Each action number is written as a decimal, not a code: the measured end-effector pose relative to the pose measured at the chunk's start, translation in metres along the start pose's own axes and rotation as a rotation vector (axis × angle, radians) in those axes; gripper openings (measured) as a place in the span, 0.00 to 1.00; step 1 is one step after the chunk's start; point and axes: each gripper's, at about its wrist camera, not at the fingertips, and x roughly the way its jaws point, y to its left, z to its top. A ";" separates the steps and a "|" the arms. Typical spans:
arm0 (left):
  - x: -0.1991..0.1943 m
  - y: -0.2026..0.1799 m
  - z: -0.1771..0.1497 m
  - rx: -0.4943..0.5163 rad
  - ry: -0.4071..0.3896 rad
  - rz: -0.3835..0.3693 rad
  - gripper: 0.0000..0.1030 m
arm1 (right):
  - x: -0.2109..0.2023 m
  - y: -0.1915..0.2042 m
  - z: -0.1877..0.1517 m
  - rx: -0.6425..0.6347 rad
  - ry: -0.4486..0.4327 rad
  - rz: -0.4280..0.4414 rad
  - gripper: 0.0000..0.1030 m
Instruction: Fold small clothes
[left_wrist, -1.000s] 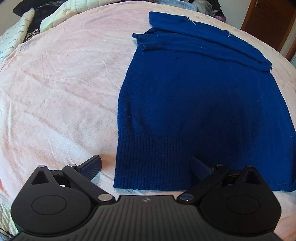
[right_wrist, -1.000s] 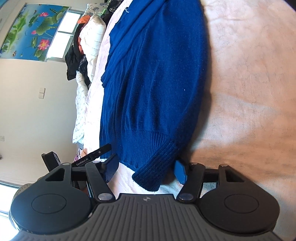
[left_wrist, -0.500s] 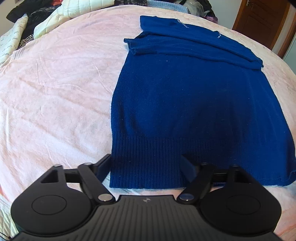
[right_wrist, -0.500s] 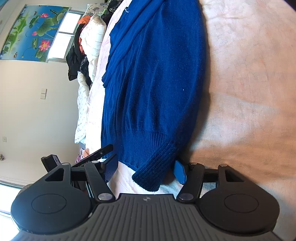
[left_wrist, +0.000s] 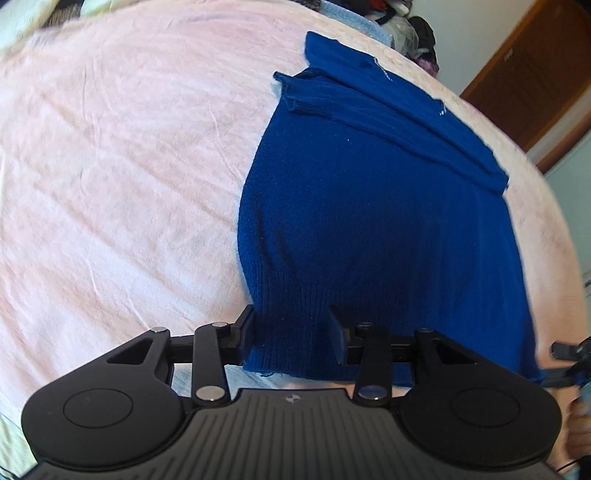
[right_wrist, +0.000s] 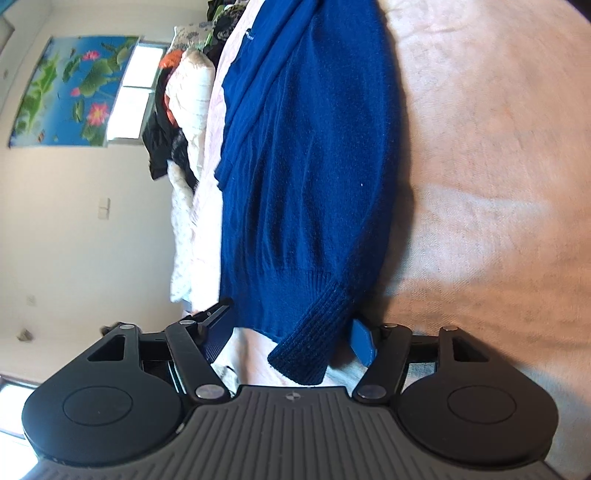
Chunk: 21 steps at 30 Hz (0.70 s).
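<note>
A dark blue knitted sweater (left_wrist: 369, 221) lies flat on the pink bed sheet (left_wrist: 110, 184), ribbed hem nearest me and sleeves folded across its far end. My left gripper (left_wrist: 291, 338) is closing on the hem's left corner, and both pads touch the bunched rib. The right wrist view has the sweater (right_wrist: 306, 184) stretching away, its other hem corner curled up between the fingers of my right gripper (right_wrist: 290, 339). Those jaws are opening; the corner leans on the right finger (right_wrist: 362, 345) and stays apart from the left one. The right gripper (left_wrist: 565, 360) also shows at the left view's edge.
Heaped clothes (left_wrist: 406, 22) line the bed's far edge, with a wooden door (left_wrist: 535, 85) behind. A white quilt and dark clothes (right_wrist: 184, 99) lie beside the bed below a lotus poster (right_wrist: 70, 92). A hand (left_wrist: 580, 424) holds the right gripper.
The left jaws have narrowed from wide apart to gripping the hem's left corner, and the sweater's left edge now curves inward. The right jaws have spread slightly around the same raised corner.
</note>
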 end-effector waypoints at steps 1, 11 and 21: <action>0.001 0.003 0.000 -0.018 0.009 -0.014 0.21 | 0.000 -0.001 0.001 0.010 0.000 0.005 0.69; 0.004 -0.002 -0.003 0.006 0.023 -0.048 0.10 | 0.008 0.010 0.006 0.040 0.011 -0.105 0.61; 0.004 -0.007 -0.003 0.058 -0.004 -0.035 0.07 | 0.005 0.012 -0.009 -0.115 -0.060 -0.141 0.10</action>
